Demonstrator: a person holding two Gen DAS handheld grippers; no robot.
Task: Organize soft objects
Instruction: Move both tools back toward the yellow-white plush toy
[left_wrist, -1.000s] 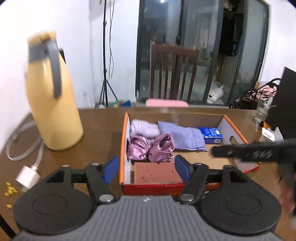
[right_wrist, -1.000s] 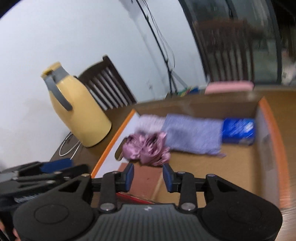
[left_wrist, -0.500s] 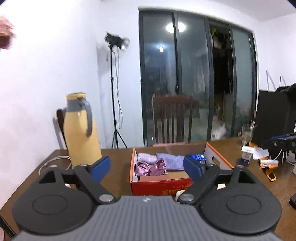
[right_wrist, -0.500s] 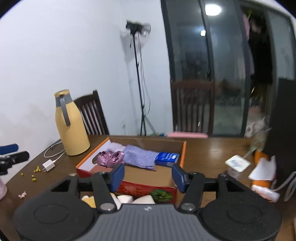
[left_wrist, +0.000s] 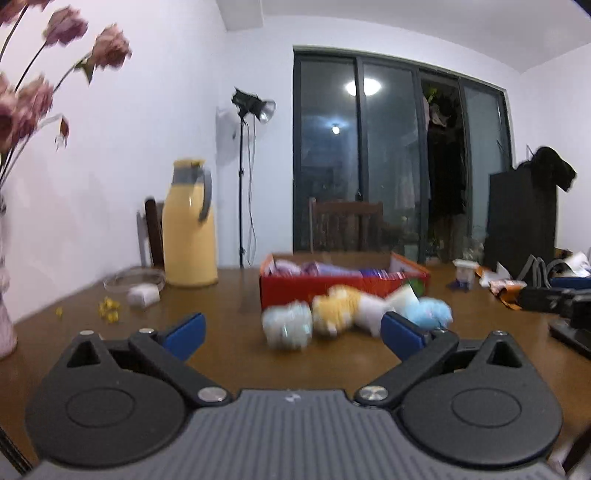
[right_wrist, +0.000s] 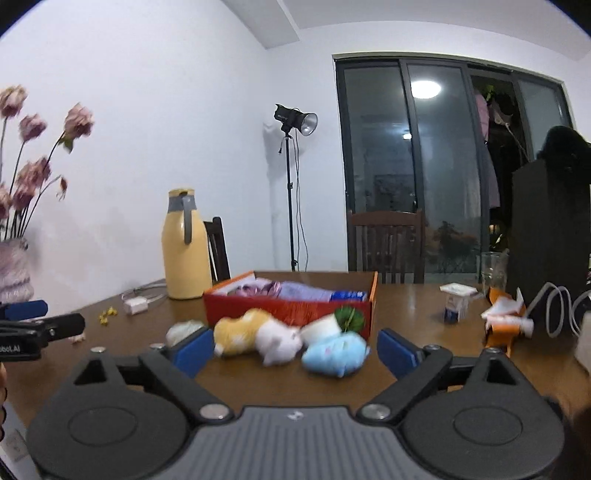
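The soft toys lie in a loose row at the centre of my right-wrist frame, just in front of the red cardboard box (right_wrist: 291, 314): a yellow plush toy (right_wrist: 242, 331), a white plush toy (right_wrist: 277, 341) touching it, a light blue plush toy (right_wrist: 336, 353) to their right, and a pale round bundle (right_wrist: 183, 331) at the left end, partly behind my fingertip. A white soft piece with a green tuft (right_wrist: 349, 317) sits against the box front.

The box holds a pink satin bundle (right_wrist: 258, 288), a folded lavender cloth (right_wrist: 304, 291) and a blue packet (right_wrist: 349, 295), seen low over the rim.

My right gripper (right_wrist: 295, 350) has its jaws wide, holding nothing, the toys showing between the blue fingertips. My left gripper (left_wrist: 293, 328) is likewise spread wide and empty; in its view the toys are blurred in the middle of the frame.

A yellow thermos jug with a grey handle (right_wrist: 184, 247) stands left of the box on the brown wooden table (right_wrist: 424, 299).

Half a second ago both cameras sat closer and looked down into the box; now they have pulled back and dropped lower, so the toys in front of it are fully in view. The right jaws have widened since a second ago.
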